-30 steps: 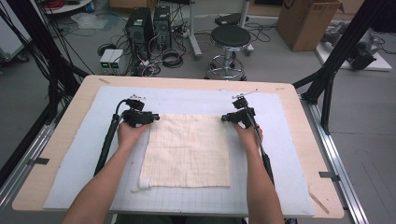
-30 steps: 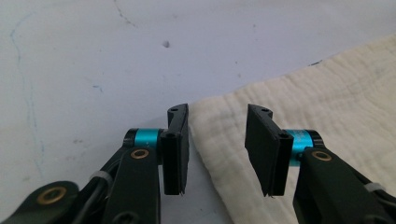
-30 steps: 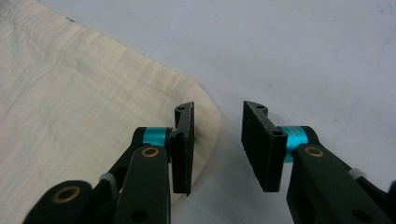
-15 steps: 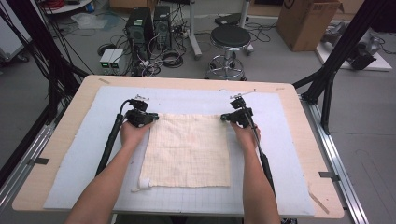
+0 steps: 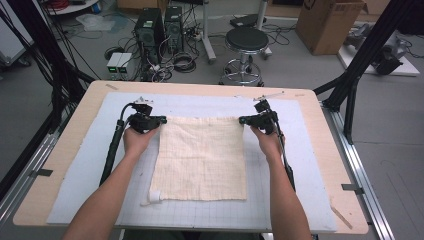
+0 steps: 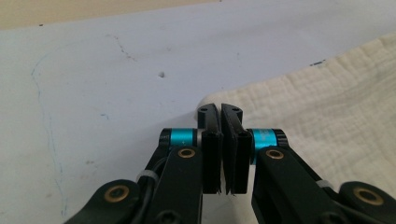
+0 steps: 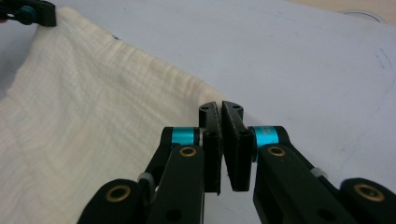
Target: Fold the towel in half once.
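Our left gripper (image 5: 159,120) has just closed and pinches the far left corner of the cream cloth (image 5: 200,157); our right gripper (image 5: 243,120) (likewise just closed) pinches the far right corner. The cloth lies spread on the pale blue mat (image 5: 85,165), its near edge toward us.

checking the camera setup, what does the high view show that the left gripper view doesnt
High view alone: the whole cream cloth spread flat on the pale grid mat, both forearms, the right gripper at the cloth's far right corner, the wooden table edge, and the floor beyond with a black stool and a cardboard box.

Left gripper view alone: the close detail, with the left gripper jaws pressed together on the cloth's corner, and the gauze-like weave.

Both: the left gripper at the far left corner of the cloth, on the pale mat.
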Tool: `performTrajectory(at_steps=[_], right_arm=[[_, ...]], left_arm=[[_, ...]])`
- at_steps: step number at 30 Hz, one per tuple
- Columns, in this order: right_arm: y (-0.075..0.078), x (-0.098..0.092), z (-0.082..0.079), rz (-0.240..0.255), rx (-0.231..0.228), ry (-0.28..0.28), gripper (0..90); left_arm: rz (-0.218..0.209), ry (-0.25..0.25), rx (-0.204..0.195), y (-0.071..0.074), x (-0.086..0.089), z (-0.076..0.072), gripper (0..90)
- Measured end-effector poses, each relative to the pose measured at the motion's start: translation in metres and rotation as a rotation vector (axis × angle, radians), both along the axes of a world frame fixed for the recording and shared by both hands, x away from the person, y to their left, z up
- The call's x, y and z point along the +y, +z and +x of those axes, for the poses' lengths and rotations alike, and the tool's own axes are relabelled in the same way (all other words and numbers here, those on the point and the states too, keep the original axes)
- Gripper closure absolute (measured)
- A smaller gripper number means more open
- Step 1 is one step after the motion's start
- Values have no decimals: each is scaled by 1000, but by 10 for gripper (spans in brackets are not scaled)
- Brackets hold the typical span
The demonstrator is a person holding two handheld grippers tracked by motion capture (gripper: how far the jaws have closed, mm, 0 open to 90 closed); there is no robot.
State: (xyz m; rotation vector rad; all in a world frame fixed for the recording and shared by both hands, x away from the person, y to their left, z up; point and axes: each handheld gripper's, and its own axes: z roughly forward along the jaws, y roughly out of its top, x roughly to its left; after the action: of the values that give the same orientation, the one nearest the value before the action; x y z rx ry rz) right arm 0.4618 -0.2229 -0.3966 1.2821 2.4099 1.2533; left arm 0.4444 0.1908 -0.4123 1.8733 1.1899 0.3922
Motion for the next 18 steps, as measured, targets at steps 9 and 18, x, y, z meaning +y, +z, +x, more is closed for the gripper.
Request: performTrajectory(at_steps=[9, 18], right_arm=[[12, 0, -12, -1, -27, 46, 868], [20, -6, -25, 23, -40, 62, 868]], left_arm=[[44, -50, -30, 9, -3, -9, 863], [-1, -61, -63, 17, 5, -25, 863]])
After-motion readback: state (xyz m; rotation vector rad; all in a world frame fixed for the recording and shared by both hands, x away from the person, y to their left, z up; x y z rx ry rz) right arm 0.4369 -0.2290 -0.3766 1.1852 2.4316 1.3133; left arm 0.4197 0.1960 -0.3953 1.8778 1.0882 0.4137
